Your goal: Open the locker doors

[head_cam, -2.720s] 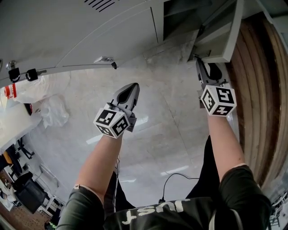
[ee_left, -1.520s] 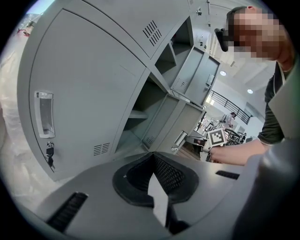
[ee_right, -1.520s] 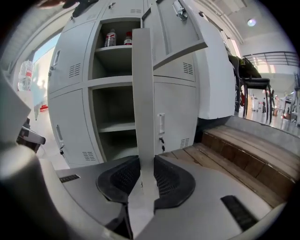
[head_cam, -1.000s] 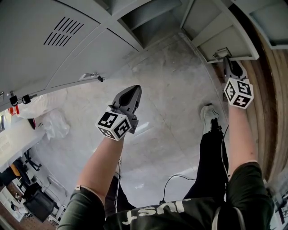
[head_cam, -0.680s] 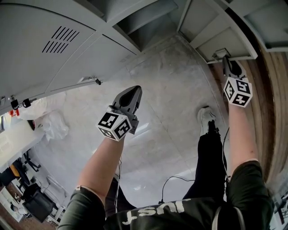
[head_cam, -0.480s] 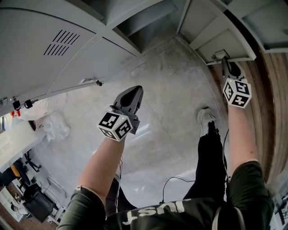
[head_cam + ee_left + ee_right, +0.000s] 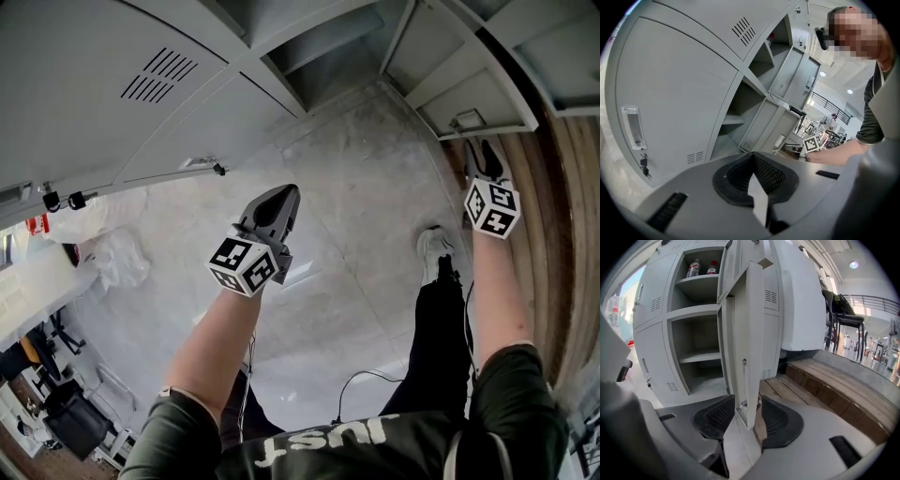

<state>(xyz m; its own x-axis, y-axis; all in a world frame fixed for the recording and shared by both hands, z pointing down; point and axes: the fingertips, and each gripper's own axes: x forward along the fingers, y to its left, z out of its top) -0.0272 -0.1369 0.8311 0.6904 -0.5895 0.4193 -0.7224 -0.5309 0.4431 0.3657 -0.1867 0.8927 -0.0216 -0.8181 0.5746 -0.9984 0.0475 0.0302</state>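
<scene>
Jaws of the right gripper (image 7: 743, 416) have just been opening. They now stand apart on either side of the free edge of the open locker door (image 7: 750, 333), which lies between the pads unpinched. The door looks fully swung out and is being let go. The gripper does best to back off straight along that edge, so it does not nudge the door shut again.

The left gripper (image 7: 754, 187) is clenched on nothing and hangs in the air before a closed door (image 7: 670, 93). That door has one recessed handle (image 7: 633, 127) with keys (image 7: 644, 164) beneath it, and is probably the next to pull.

Two grippers show in all. Farther off, the right gripper view shows two bottles (image 7: 693, 268) on the top shelf (image 7: 696, 281) of the opened column.
</scene>
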